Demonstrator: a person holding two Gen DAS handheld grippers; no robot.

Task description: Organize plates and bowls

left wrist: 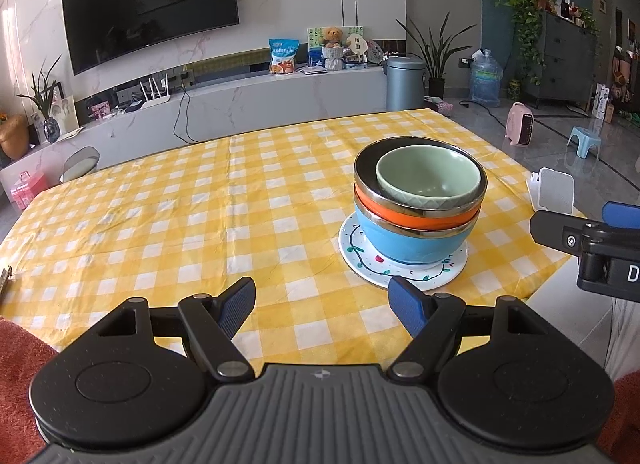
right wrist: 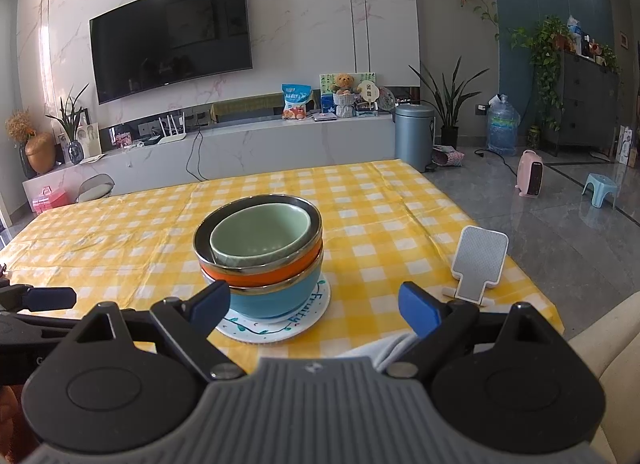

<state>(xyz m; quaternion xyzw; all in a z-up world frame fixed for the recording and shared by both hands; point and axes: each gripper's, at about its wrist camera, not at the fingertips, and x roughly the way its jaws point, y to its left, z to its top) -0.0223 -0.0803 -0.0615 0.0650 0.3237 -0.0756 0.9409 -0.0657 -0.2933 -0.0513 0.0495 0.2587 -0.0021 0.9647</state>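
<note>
A stack stands on the yellow checked tablecloth (left wrist: 180, 223). A white patterned plate (left wrist: 404, 268) (right wrist: 276, 328) carries a blue bowl (left wrist: 408, 236) (right wrist: 276, 296). An orange bowl (left wrist: 412, 215) (right wrist: 260, 270) with a steel rim is nested in the blue one. A pale green bowl (left wrist: 428, 179) (right wrist: 260, 240) sits inside the orange one. My left gripper (left wrist: 322, 304) is open over the cloth, just in front and left of the plate, holding nothing. My right gripper (right wrist: 314, 306) is open too, at the near side of the stack, with nothing pressed between its pads.
A white phone stand (right wrist: 478, 264) (left wrist: 554, 191) rests near the table's right edge. A white cloth (right wrist: 384, 348) lies at the near edge. A TV wall with a low cabinet (left wrist: 240, 99), a bin (right wrist: 414, 135) and plants are beyond the table.
</note>
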